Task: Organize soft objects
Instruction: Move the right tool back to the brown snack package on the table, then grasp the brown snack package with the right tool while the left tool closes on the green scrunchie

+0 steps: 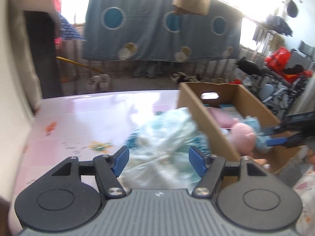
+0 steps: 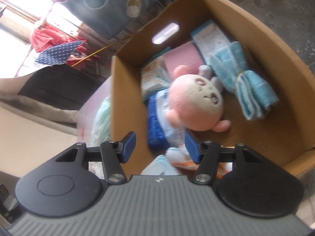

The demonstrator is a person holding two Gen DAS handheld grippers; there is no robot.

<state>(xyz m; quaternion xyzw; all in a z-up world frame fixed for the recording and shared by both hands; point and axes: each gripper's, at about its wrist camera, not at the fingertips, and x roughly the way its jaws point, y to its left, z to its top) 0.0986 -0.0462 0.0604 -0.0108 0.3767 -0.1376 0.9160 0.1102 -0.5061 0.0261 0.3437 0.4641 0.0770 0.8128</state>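
the pale blue-green bag [image 1: 167, 137], blurred and crinkled, lies on the pink table [image 1: 78, 118] straight ahead of the left claw [image 1: 158, 160], just past its tips and against the outer wall of the box [image 1: 198, 122]. the left jaws stand apart, with nothing pressed between the pads. inside the box, the pink plush [image 2: 195, 98] lies just beyond the right claw [image 2: 160, 147], with a folded blue cloth [image 2: 246, 86] to its right and packets behind and to its left. the right jaws are also apart and nothing is held; the plush looks released. the step in hand is judged to be the pickup of the bag, 1 item left outside the box. next, the left claw would need to be lowered over a bunched fold, closed firmly, then lifted over the wall. the slippery film may slide out.
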